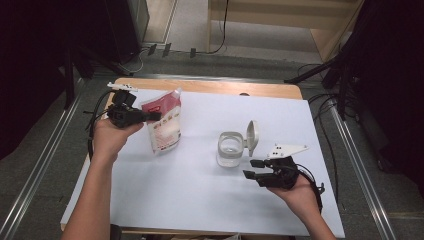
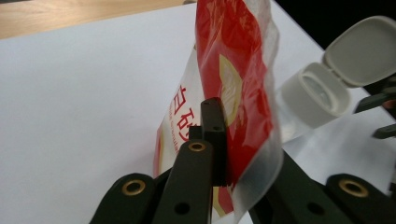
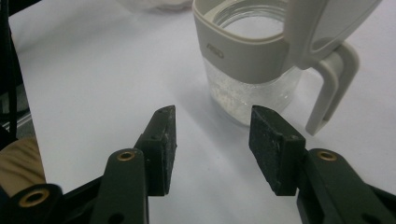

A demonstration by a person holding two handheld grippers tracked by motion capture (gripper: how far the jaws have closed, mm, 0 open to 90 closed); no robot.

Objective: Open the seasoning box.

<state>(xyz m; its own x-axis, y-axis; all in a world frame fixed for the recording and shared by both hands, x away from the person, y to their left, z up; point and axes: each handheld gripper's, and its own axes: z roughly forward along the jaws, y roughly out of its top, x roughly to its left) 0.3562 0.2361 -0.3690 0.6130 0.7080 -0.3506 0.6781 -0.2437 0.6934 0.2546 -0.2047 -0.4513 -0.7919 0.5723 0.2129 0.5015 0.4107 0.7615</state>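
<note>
At the left of the table, the left gripper (image 1: 150, 116) is clamped on the red and clear bag (image 1: 164, 125); its jaws pinch the bag's upper edge, and the bag hangs tilted from them down to the white sheet (image 1: 200, 195). In the left gripper view the jaws are closed flat on the red plastic (image 2: 233, 93), with the clear lower part of the bag curling just right of them. Beyond the bag, well apart from this gripper, stands the glass jar (image 1: 230, 150), its grey flip lid (image 1: 252, 135) raised upright. To the right, the right gripper (image 1: 252, 169) hovers just beside the jar, jaws parted with nothing between them. In the right gripper view the jar (image 3: 252, 88) sits ahead of the jaws, slightly right, apart from both pads
</note>
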